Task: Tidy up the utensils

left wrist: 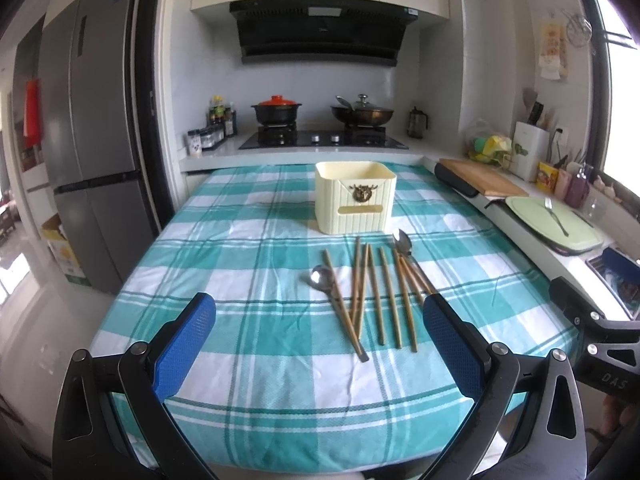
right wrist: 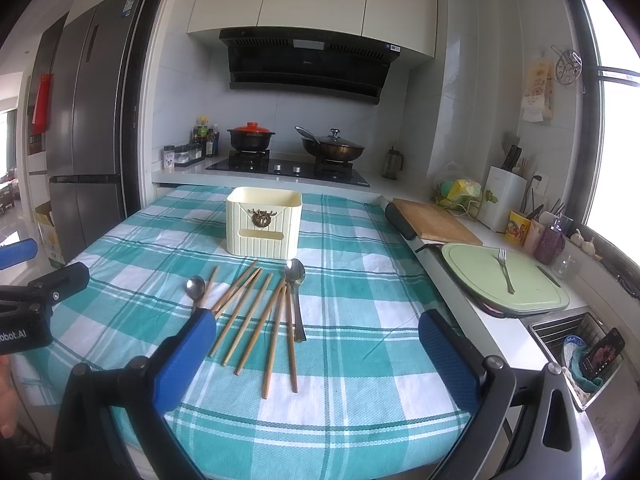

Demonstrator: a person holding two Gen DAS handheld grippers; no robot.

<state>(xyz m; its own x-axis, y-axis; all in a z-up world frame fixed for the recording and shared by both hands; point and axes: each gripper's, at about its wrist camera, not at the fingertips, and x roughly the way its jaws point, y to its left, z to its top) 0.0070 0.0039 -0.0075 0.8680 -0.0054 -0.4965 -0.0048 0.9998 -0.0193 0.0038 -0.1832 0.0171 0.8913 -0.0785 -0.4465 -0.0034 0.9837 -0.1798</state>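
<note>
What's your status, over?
Left gripper and right gripper open, empty. Chopsticks and two spoons loose before cream holder. Path clear.

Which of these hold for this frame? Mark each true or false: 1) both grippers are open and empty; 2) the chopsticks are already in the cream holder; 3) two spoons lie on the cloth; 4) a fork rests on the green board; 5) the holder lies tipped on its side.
1) True: the left gripper and right gripper are open, holding nothing.
2) False: the chopsticks lie loose on the checked cloth, in front of the cream holder.
3) True: one spoon left, another spoon right.
4) True: the fork lies on the green board.
5) False: the holder stands upright.
</note>
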